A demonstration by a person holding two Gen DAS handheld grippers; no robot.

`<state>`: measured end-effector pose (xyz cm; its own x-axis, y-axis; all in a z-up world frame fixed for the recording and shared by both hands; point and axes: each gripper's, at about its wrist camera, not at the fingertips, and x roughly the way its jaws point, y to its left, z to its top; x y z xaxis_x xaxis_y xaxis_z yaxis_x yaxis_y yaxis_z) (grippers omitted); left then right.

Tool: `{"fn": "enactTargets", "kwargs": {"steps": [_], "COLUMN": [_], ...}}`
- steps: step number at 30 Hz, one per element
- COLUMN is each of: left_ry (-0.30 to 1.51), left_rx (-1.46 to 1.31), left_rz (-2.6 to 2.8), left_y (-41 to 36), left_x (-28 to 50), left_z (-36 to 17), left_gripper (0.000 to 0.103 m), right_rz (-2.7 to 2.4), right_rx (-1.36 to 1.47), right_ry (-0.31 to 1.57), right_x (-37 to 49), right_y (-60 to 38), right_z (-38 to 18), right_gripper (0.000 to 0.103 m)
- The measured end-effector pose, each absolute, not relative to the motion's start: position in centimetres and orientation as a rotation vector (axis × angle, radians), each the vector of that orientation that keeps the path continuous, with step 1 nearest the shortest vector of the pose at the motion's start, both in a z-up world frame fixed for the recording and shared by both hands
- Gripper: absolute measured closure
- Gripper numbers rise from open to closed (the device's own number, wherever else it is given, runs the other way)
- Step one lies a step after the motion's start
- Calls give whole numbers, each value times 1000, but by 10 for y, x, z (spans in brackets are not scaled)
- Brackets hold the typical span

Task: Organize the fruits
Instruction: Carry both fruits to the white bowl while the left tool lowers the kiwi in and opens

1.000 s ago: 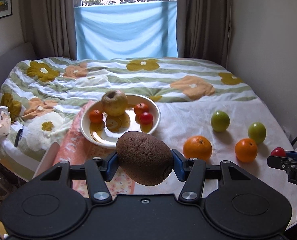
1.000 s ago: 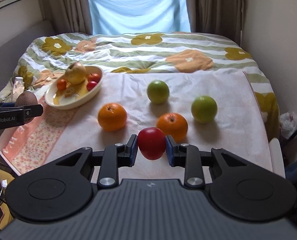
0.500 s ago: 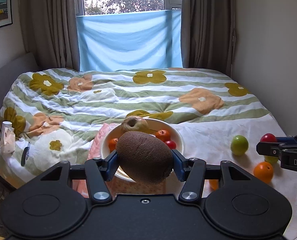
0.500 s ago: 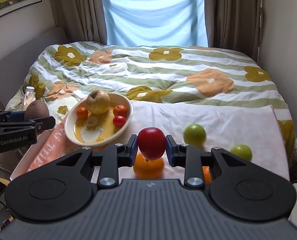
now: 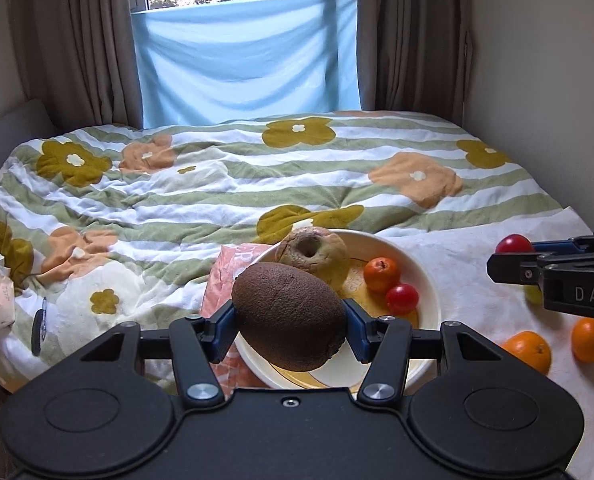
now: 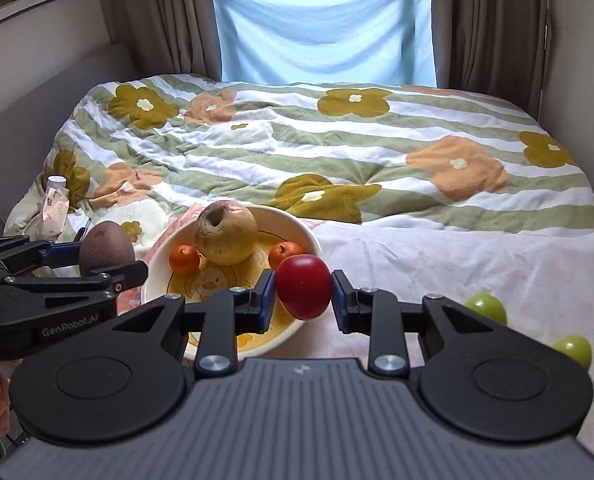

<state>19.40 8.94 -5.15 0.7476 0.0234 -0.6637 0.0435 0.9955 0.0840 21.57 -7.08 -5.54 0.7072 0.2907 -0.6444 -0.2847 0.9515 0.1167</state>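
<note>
Floral bed (image 5: pixel 217 184); left fingers (image 5: pixel 289 322) around one kiwi (image 5: pixel 289 316), right fingers (image 6: pixel 303 292) around one red apple (image 6: pixel 303 286).

- From the left claw (image 5: pixel 289 330) we look forward and down, close above the bowl (image 5: pixel 427 280).
- From the right claw (image 6: pixel 302 297) we face likewise; both views share that bowl (image 6: pixel 309 236).
</note>
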Motion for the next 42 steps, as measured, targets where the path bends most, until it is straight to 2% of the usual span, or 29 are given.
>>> {"fn": "enactTargets", "kwargs": {"steps": [13, 27, 29, 30, 31, 33, 42], "left_ry": [833, 892, 884, 870, 849, 807, 792], "left_rx": [132, 180, 183, 183, 180, 191, 178], "left_rz": [-82, -116, -115, -120, -129, -126, -74], "left_y": [100, 94, 94, 94, 94, 94, 112], "left_x": [234, 240, 239, 237, 235, 228, 205], "left_z": [-99, -121, -120, -118, -113, -105, -88], "left_gripper": [44, 43, 40, 30, 14, 3, 3], "right_rz": [285, 261, 261, 262, 264, 267, 311], "right_rx": [11, 4, 3, 0, -2, -5, -30], "right_ry": [773, 796, 794, 794, 794, 794, 817], "right_x": [255, 266, 265, 266, 266, 266, 268], "right_y": [-35, -31, -31, -31, -31, -31, -22], "right_z": [-83, -92, -91, -92, -92, -92, -95], "right_gripper": [59, 59, 59, 59, 59, 59, 59]}}
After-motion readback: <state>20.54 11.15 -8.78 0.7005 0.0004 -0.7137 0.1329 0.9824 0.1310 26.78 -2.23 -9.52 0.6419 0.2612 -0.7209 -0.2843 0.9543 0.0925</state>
